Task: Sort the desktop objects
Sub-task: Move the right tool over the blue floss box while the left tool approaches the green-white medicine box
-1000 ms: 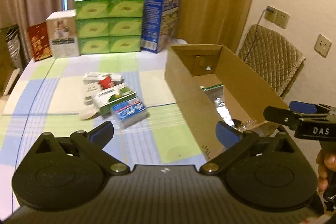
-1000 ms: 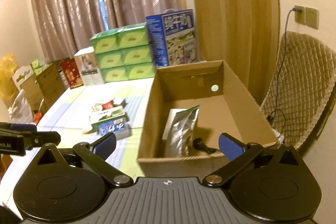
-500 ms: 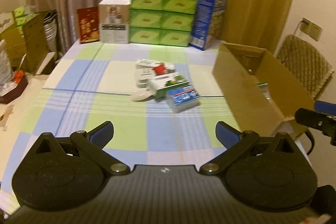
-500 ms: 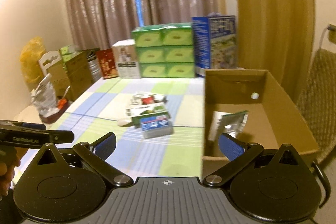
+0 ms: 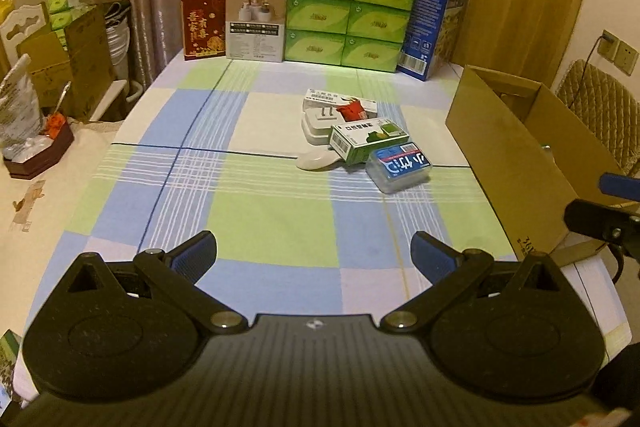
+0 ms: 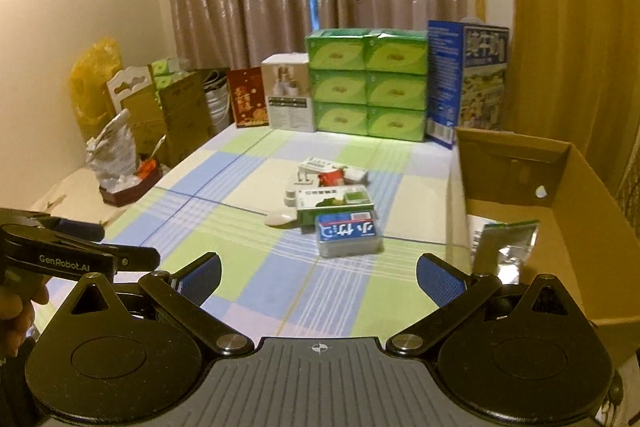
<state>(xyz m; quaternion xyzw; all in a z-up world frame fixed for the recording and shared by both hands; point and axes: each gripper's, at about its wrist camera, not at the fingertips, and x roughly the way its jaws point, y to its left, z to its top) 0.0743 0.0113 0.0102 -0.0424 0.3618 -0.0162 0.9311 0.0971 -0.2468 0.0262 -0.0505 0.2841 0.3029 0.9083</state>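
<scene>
- Holding the left claw [image 5: 313, 249] wide open and empty, low over the near edge of the checked blue, green and white tabletop [image 5: 256, 215], well short of anything to grasp.
- Keeping the right claw [image 6: 318, 275] just as open and just as empty, aimed between the pile and the box, probably so that either can be reached next.
- Lying clustered mid-tabletop, awaiting sorting: a clear plastic case with a blue label [image 5: 400, 167] nearest, a green and white carton [image 5: 366, 139] touching it, a flat white oval piece [image 5: 318, 159] beside that carton, a white plug adapter [image 5: 318, 121] and a small red packet [image 5: 352, 110] behind.
- Standing open at the right edge, a brown cardboard box [image 6: 576, 187], already holding a silver foil pouch [image 6: 506, 241], so likely serving as the sorting bin.
- Judging the clear case the easiest first pick, being closest and unobstructed.
</scene>
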